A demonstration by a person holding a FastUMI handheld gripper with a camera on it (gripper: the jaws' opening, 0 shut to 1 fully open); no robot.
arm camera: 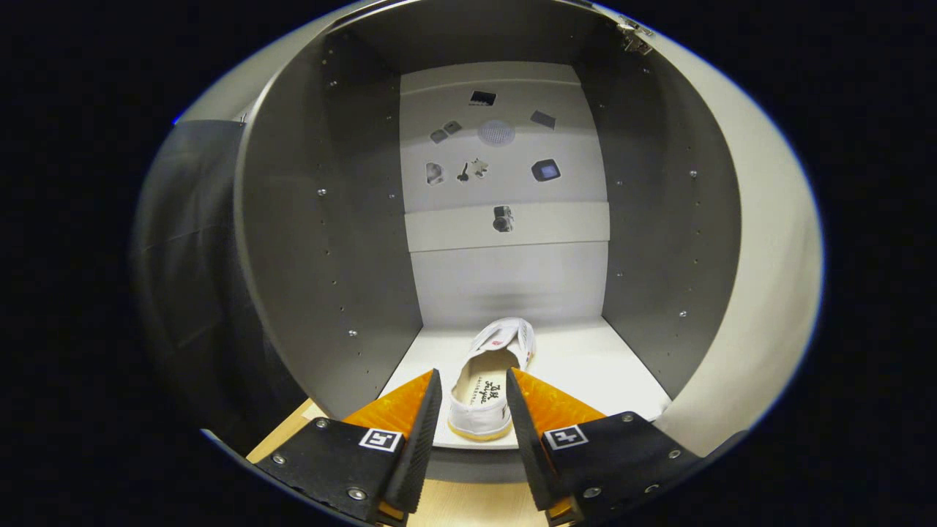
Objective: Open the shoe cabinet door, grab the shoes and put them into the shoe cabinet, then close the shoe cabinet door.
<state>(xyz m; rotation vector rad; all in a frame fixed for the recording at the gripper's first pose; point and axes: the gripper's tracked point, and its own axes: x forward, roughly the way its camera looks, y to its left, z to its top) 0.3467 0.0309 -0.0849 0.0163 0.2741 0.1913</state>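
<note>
The gripper (pixel 473 410) sits with its 2 fingers spread on either side of the white shoe's (pixel 489 380) heel, a slim gap each side, gripping nothing; the shoe lies on the open shoe cabinet's floor (pixel 585 366), toe toward the back

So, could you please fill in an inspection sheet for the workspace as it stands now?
Surface: white cabinet floor panel, bare beside the shoe.
Job's things: white canvas slip-on shoe lies inside the grey open-fronted shoe cabinet, heel towards the tongs; cabinet door swung open beside it.
Clutter: small dark stickers on the white back panel.
Grippers: orange-and-black tongs open, fingers either side of the heel, not pressing it.
Cables: nothing seen.
Surroundings: pale wooden floor below the cabinet.
</note>
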